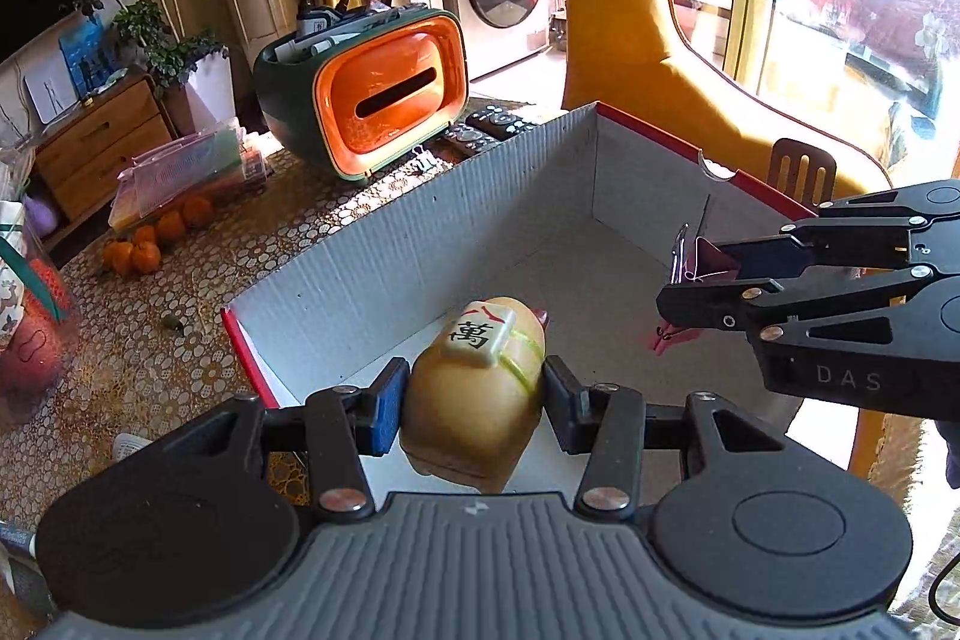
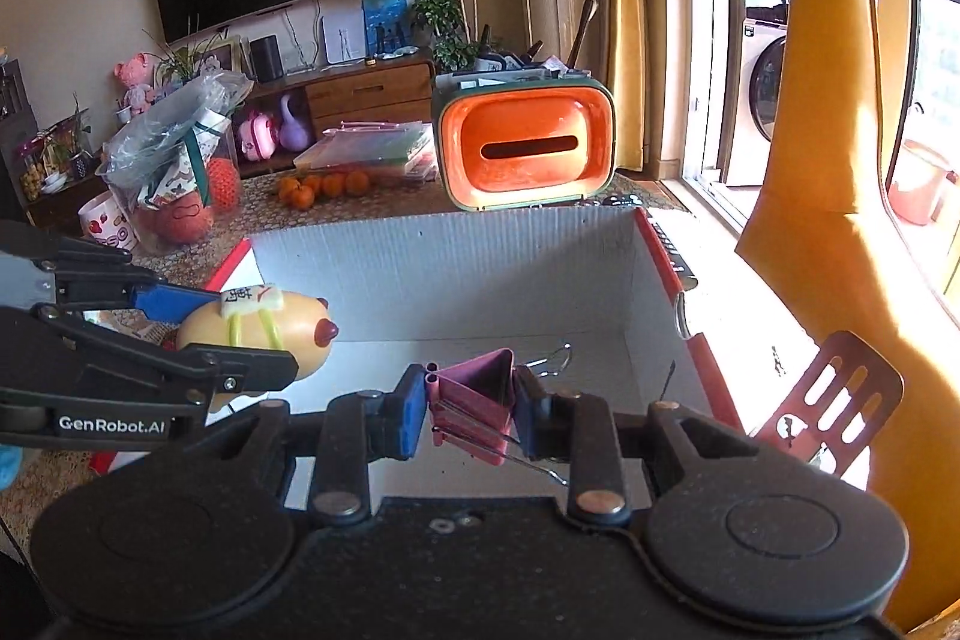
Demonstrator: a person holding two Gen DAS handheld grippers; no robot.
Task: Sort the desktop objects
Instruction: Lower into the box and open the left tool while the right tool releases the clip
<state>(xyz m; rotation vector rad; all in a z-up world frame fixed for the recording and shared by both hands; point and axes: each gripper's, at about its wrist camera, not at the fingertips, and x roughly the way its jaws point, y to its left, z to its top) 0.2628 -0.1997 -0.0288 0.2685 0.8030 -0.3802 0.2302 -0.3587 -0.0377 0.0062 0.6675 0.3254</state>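
Plainly the yellow toy (image 1: pixel 474 394), a rounded bread-like figure with a mahjong tile strapped on top by green bands and a small red nub at its front end, looks soft and light, a squeezable thing that should give a little under pressure; the left tool (image 1: pixel 471 403) is closed on its flanks, which seems the right place, since the domed top and tile would likely slip. It hangs over the near corner of the white cardboard box (image 1: pixel 420 232), just above the rim. The pink binder clip (image 2: pixel 474 400) is stiff sheet metal with thin wire handles, light but springy and slick, so it is best pinched across its flat folded body; the right tool (image 2: pixel 471 409) is clamped there, with the wire loops sticking out beyond. It too hovers over the box interior, well apart from the toy, while the patterned worktop (image 1: pixel 180 340) surrounds the box.
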